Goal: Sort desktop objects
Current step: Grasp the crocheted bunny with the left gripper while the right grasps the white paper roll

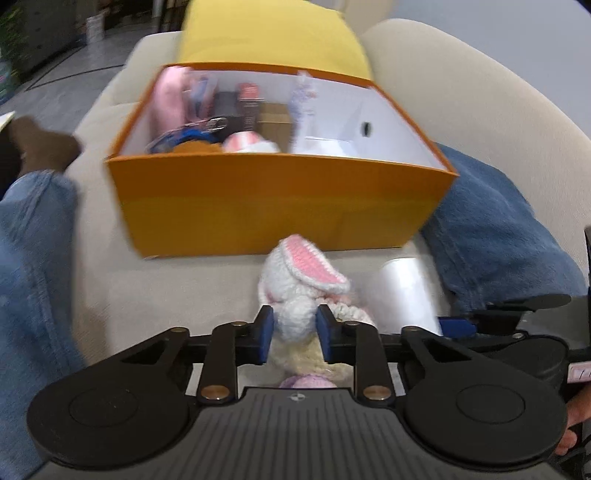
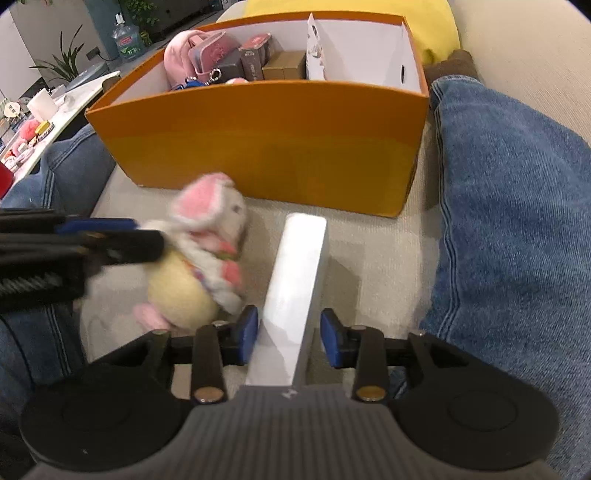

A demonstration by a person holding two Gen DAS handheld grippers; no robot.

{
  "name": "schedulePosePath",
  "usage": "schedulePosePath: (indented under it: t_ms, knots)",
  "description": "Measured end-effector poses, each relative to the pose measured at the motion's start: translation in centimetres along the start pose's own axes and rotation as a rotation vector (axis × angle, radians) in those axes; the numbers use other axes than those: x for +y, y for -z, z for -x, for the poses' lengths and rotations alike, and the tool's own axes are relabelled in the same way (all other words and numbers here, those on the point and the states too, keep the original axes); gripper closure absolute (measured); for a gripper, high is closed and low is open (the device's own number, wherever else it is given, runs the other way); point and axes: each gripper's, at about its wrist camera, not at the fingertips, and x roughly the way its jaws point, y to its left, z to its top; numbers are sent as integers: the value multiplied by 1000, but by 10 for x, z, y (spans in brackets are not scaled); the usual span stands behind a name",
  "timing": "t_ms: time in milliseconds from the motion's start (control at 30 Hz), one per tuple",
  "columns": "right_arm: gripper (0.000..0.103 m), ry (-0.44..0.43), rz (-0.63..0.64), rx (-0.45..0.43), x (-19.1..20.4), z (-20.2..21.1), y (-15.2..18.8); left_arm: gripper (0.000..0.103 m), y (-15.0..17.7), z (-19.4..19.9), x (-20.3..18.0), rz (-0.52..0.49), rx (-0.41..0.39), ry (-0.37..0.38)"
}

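Observation:
A crocheted white bunny (image 1: 303, 269) with pink ears and a cream body hangs just above the beige sofa seat, in front of the orange box (image 1: 277, 158). My left gripper (image 1: 295, 323) is shut on the bunny (image 2: 207, 221) below its head, blue pads pressing both sides. From the right wrist it reaches in from the left. A long white box (image 2: 295, 280) lies on the seat to the bunny's right. My right gripper (image 2: 290, 330) straddles its near end, open, with a gap between the pads and the box's sides.
The orange box (image 2: 258, 92) holds a pink pouch (image 2: 181, 55), keys and small cartons on its left; its right part looks bare. A yellow cushion (image 1: 269, 33) leans behind it. A person's jeans-clad legs (image 2: 509, 206) flank the seat. A cluttered low table (image 2: 44, 122) stands far left.

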Motion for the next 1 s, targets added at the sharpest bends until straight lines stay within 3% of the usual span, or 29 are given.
schedulePosePath:
  t_ms: [67, 400, 467, 533, 567, 600, 633, 833, 900, 1000]
  knots:
    - [69, -15, -27, 4, -4, -1, 2, 78, 4, 2, 10, 21, 7, -31]
    - [72, -52, -52, -38, -3, 8, 3, 78, 11, 8, 41, 105, 8, -99]
    - [73, -48, -48, -40, -1, 6, 2, 77, 11, 13, 41, 112, 1, -94]
    - [73, -32, -47, -30, 0, 2, 2, 67, 11, 21, 36, 103, -16, -86]
    - [73, -31, -46, -22, 0, 0, 3, 63, 10, 26, 31, 82, -34, -84]
    - [73, -33, -44, -23, 0, -1, 3, 50, 9, 29, 24, 56, -51, -83]
    - [73, -32, -42, -24, 0, -1, 2, 45, 7, 31, 16, 21, -65, -82]
    - [73, -59, -76, -25, -6, -1, 3, 45, 9, 25, -50, -291, -93, -34]
    - [73, -74, -100, -21, -9, -3, 1, 45, 10, 15, -61, -353, -71, -37]
    - [73, -84, -113, -21, -13, -2, 3, 45, 10, 2, -66, -384, -45, -105]
